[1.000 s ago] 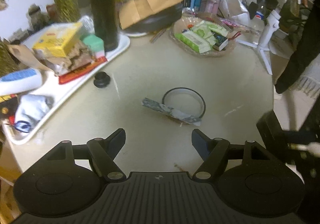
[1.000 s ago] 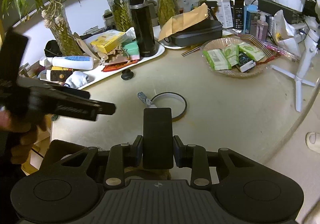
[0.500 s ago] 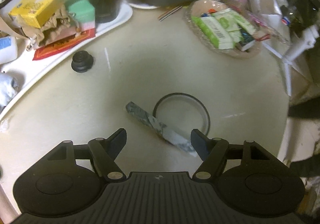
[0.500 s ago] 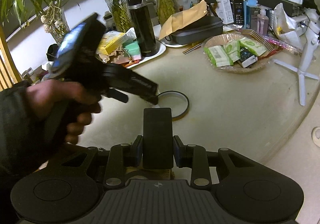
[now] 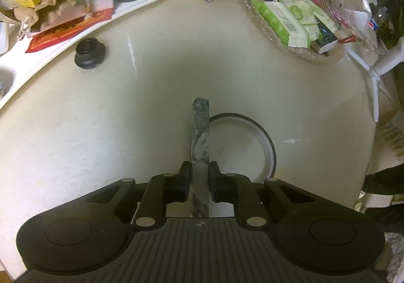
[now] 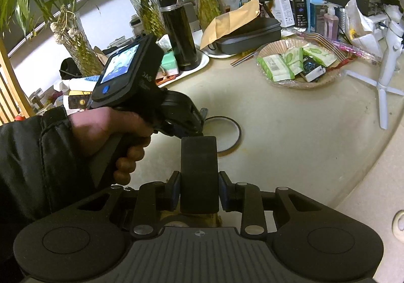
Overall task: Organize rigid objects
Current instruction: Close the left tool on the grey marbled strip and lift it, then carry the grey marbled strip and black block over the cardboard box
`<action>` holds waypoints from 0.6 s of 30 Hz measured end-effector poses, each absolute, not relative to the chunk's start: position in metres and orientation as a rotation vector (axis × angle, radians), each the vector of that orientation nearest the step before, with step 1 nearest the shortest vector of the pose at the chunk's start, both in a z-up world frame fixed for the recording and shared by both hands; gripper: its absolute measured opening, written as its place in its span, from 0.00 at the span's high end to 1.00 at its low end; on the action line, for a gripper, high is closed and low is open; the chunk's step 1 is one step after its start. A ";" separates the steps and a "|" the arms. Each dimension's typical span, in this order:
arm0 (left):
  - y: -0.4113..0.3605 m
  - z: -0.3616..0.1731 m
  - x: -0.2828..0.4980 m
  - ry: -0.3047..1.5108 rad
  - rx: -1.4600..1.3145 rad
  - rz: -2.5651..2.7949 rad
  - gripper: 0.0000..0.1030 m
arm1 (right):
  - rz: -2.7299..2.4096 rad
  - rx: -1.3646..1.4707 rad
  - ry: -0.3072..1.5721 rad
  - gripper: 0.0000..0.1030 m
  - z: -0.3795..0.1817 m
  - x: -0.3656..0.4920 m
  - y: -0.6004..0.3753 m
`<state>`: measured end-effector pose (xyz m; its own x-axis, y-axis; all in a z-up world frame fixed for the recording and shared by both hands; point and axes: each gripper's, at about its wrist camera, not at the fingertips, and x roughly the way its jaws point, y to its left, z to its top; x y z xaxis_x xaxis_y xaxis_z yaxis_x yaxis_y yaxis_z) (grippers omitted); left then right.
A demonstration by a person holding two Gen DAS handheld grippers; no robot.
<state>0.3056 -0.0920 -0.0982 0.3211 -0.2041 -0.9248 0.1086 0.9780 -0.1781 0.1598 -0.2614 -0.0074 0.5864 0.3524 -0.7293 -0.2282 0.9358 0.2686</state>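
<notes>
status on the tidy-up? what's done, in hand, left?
Done: nothing visibly sorted yet. In hand: the left gripper has just closed its jaws on the marbled bar; the right gripper is shut on a black block. Left: both still need placing, and the black ring and black knob lie loose on the table.

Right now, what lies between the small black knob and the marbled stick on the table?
Only bare table. The left wrist view shows nothing between the black knob and the marbled stick.
</notes>
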 end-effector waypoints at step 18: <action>-0.058 -0.040 0.252 1.011 0.043 -0.266 0.85 | 0.336 0.145 0.914 0.67 -0.014 0.164 -0.259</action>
